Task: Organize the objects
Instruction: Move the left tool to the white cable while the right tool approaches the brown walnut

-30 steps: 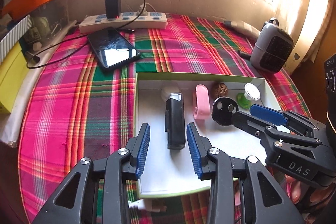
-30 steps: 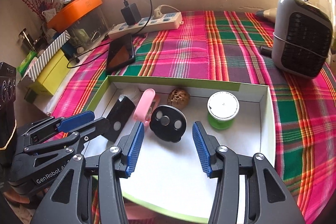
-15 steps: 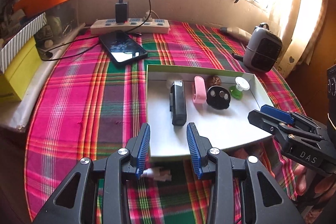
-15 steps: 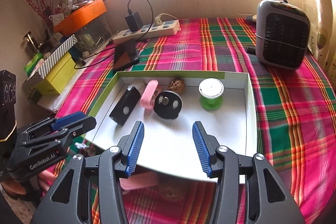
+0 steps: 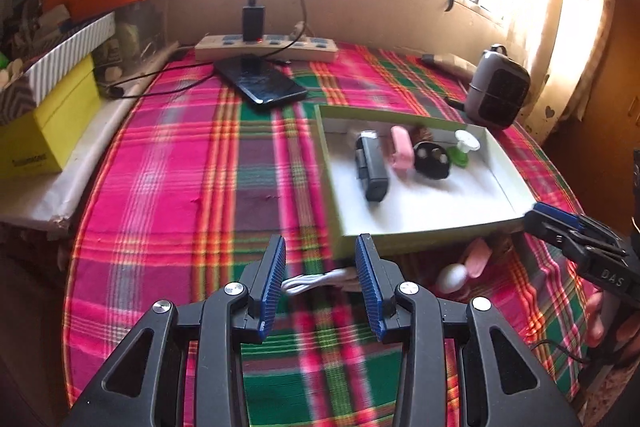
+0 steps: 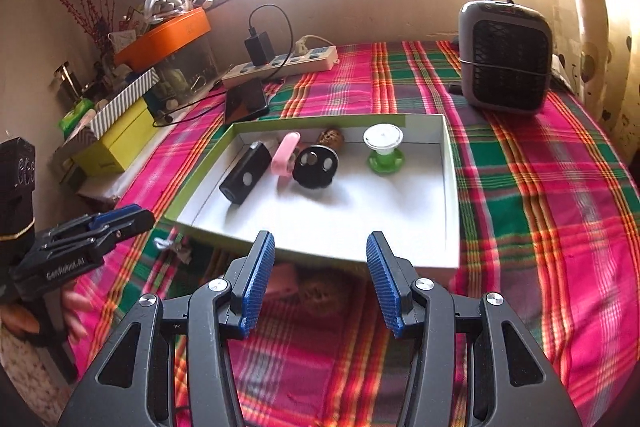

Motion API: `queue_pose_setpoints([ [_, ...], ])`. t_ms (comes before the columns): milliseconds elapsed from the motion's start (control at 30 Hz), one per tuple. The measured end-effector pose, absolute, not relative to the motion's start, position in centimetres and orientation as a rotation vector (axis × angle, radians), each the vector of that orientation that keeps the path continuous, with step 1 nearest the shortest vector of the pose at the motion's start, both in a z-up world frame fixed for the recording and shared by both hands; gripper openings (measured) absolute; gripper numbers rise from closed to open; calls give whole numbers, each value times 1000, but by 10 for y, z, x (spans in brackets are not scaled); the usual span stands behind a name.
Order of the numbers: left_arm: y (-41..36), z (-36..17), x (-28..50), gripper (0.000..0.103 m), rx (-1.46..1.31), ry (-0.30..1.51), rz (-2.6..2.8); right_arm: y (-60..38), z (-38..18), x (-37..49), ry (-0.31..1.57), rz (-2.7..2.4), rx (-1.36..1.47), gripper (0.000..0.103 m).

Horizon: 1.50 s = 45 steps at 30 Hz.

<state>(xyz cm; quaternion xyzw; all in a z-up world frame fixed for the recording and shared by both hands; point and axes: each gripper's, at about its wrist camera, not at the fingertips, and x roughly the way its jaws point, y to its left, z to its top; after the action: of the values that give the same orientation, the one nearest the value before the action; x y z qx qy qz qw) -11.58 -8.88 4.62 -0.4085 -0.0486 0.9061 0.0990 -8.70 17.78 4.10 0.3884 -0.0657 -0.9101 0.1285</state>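
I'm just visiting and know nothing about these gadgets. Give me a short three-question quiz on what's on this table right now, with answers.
1. True or false: the left gripper grips the white cable.
2. How many items lie in the white tray?
3. Which item sits nearest the tray's right wall? A) black box B) pink clip C) green spool

Key:
1. False. Its fingers stand apart, above the cable.
2. Five: black box, pink clip, round black disc, brown walnut, green spool.
3. C.
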Motion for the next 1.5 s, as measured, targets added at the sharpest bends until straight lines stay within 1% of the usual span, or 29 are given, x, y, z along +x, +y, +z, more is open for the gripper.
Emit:
queue_pose_setpoints([
  [233, -101, 34, -122, 35, -1232, -189, 2642, 187, 34, -76, -249, -2652, 1139, 49],
  [367, -111, 26, -130, 35, -1259, -270, 2642, 188, 30, -76, -259, -2651, 1156, 49],
  [433, -110, 21, -133, 35, -1278, -247, 2631, 189, 28, -77, -262, -2652, 1163, 49],
  [633, -111, 13, -136, 35, -1310, -276, 2584, 192, 25, -80, -283, -2660, 1184, 49],
  [800, -102, 10, -130, 35, -1330, -253, 2526, 192, 21, -80, -288, -2660, 1199, 49],
  [933, -100, 10, -123, 35, -1336, -286, 2463, 192, 21, -80, -289, -2660, 1202, 49],
  [1200, -82, 11, -103, 35, -1332, -255, 2390, 193, 19, -80, -298, -2663, 1213, 49],
  [1433, -68, 16, -93, 35, -1309, -158, 2409, 189, 19, -76, -293, -2652, 1210, 49],
  [1500, -69, 16, -96, 35, -1313, -154, 2431, 185, 18, -74, -269, -2645, 1209, 49],
])
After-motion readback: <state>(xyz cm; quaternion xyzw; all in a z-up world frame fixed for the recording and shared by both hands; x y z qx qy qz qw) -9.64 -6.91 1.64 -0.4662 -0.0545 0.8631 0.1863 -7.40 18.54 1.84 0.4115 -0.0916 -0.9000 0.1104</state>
